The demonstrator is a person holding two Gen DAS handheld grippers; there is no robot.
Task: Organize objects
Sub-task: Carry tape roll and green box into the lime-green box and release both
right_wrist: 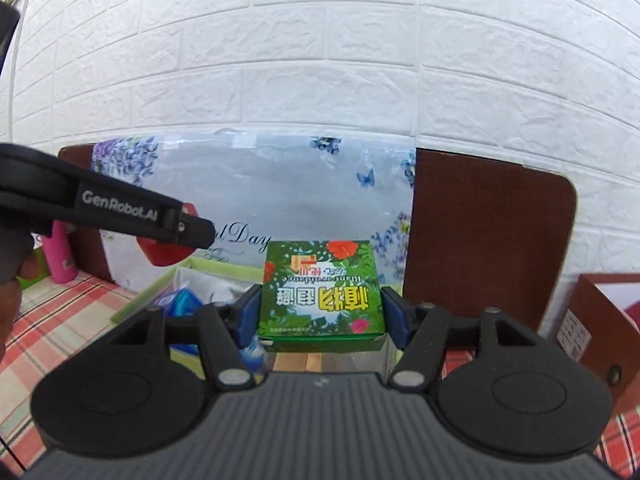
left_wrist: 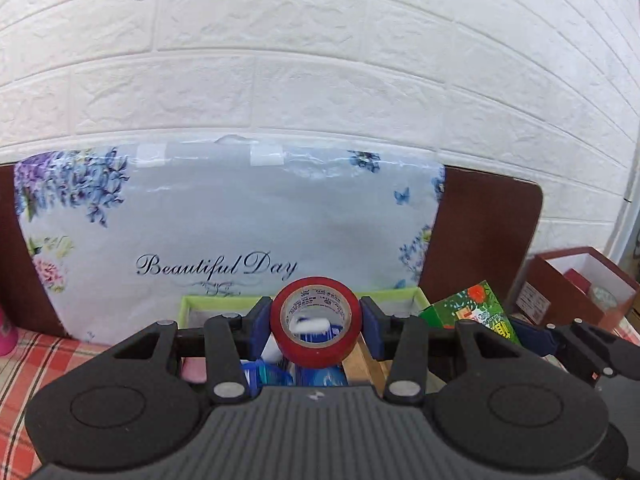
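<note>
My left gripper (left_wrist: 316,326) is shut on a red roll of tape (left_wrist: 316,344) and holds it above a green-rimmed storage box (left_wrist: 224,302). Blue and white packets (left_wrist: 320,376) lie in the box under it. My right gripper (right_wrist: 320,312) is shut on a green floral carton (right_wrist: 320,292) with Chinese print, held above the same box (right_wrist: 160,284). In the right wrist view the left gripper (right_wrist: 120,210) reaches in from the left with the red tape (right_wrist: 164,252) partly hidden behind it. The carton also shows in the left wrist view (left_wrist: 476,312).
A floral "Beautiful Day" bag (left_wrist: 224,220) leans on a brown board (left_wrist: 484,232) against the white brick wall. A dark red open box (left_wrist: 576,288) stands at the right. A pink bottle (right_wrist: 58,256) stands at the left on the red checked cloth (right_wrist: 60,312).
</note>
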